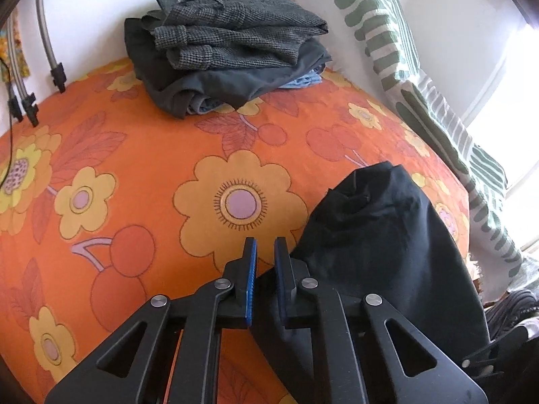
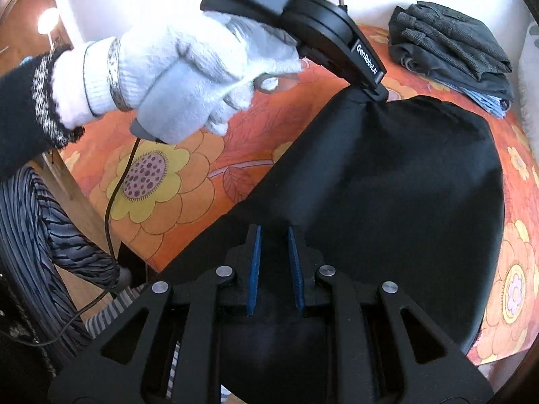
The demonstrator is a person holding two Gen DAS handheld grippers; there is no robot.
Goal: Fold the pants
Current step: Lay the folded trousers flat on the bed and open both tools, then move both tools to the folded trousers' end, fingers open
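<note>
Black pants (image 1: 377, 235) lie in a heap on the orange flowered bed cover (image 1: 134, 168), near its right edge. My left gripper (image 1: 266, 249) is at their left edge, pads nearly together, with black cloth caught low between them. In the right wrist view the left gripper (image 2: 379, 94), held by a white-gloved hand (image 2: 175, 77), pinches a puckered corner of the pants (image 2: 404, 175). My right gripper (image 2: 274, 232) is at the near edge of the pants. It is shut on a thick fold of black cloth that fills the gap between its blue pads (image 2: 254, 262).
A stack of folded grey, dark and blue pants (image 1: 229, 50) sits at the far side of the bed, also in the right wrist view as the same stack (image 2: 448, 43). A green-striped pillow (image 1: 421, 84) lines the right edge. Metal rack legs (image 1: 50, 50) stand at the left. A cable (image 2: 111, 202) hangs from the gloved hand.
</note>
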